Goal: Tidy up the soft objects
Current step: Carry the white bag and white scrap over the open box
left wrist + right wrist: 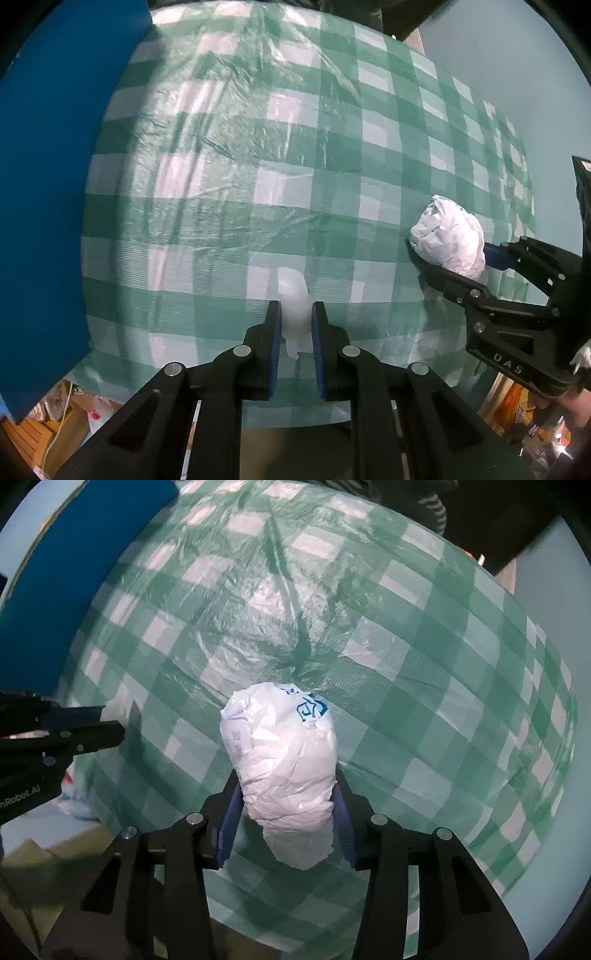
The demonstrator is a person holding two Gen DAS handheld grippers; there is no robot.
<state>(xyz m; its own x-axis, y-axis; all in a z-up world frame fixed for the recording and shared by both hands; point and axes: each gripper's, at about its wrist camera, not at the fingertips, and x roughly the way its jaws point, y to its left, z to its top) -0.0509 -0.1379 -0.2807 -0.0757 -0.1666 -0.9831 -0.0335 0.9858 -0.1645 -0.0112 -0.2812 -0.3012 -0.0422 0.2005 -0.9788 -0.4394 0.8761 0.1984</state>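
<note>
Between right gripper (284, 786) jaws: crumpled white bag (282, 760); perhaps stuffed

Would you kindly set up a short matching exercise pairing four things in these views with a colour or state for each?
Things:
1. crumpled plastic bag
2. left gripper
3. tablecloth
4. panel

Descriptions:
A. plain blue
B. green and white check
C. white with blue print, gripped by the right gripper
D. closed on a small translucent white piece

Pairs: 1-C, 2-D, 3-B, 4-A
</note>
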